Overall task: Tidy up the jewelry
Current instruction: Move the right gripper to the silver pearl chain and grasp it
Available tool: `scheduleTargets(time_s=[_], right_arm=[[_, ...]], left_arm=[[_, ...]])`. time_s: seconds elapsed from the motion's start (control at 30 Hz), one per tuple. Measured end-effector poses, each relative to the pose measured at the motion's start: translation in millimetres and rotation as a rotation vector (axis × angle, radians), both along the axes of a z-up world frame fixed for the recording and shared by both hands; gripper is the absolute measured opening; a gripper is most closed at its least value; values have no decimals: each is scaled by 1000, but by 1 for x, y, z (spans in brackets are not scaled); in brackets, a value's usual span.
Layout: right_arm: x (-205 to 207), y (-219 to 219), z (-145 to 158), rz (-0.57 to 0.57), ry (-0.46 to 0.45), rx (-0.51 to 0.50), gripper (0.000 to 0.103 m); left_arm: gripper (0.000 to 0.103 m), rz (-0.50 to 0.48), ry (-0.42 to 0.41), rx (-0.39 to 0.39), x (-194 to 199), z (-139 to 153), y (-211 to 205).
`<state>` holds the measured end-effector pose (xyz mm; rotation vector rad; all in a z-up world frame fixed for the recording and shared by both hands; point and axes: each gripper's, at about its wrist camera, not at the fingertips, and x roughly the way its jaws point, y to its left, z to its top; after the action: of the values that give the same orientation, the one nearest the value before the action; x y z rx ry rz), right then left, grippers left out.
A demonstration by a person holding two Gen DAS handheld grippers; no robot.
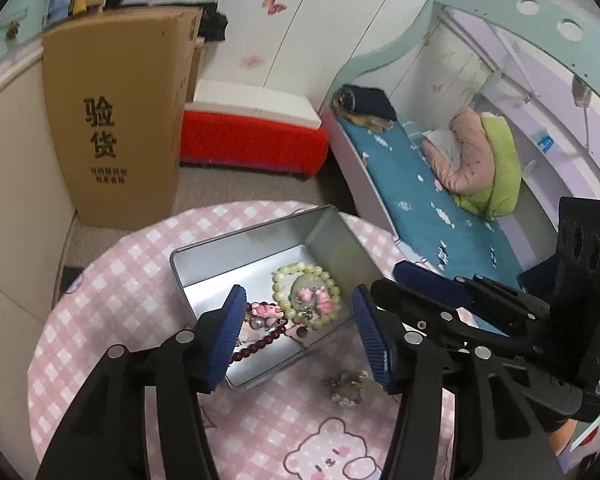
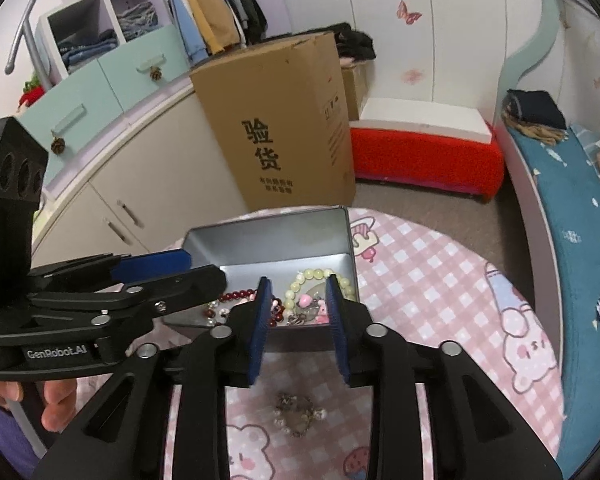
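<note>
An open silver tin box (image 1: 204, 256) (image 2: 284, 236) stands on the pink checked round table. Inside lie a pale green bead bracelet (image 1: 306, 272) (image 2: 320, 274) with pink charms and a dark red bead bracelet (image 1: 260, 344) (image 2: 236, 295). A small silver and pearl piece (image 1: 346, 386) (image 2: 298, 412) lies on the cloth in front of the box. My left gripper (image 1: 298, 338) is open and empty above the box's near edge. My right gripper (image 2: 298, 320) is open and empty, above the box's near rim and beyond the pearl piece. Each gripper shows in the other's view.
The table (image 1: 112, 280) (image 2: 440, 280) has a pink cloth with bear prints. Behind stand a tall cardboard box (image 1: 116, 120) (image 2: 276, 120) and a red stool (image 1: 252, 136) (image 2: 424, 156). A bed with a blue cover (image 1: 420, 200) (image 2: 572, 240) is at the right, cabinets at the left.
</note>
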<state>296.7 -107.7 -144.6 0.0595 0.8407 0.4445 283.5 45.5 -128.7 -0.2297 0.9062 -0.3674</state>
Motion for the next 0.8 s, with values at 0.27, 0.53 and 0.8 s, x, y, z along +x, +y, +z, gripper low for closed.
scheduleTargets(time_s=[0.27,0.53,0.8], right_arm=[[-43,-26,16,-34,-59,16,50],[-61,-45,-29,-92,20,-20,52],[-64,-24,-78,-50,77,-92,52]], left_arm=[[68,78,-176,68,-57,34,23],[69,189,-176,101,-94,12,44],[69,167,-99,123,-101,-27,29]])
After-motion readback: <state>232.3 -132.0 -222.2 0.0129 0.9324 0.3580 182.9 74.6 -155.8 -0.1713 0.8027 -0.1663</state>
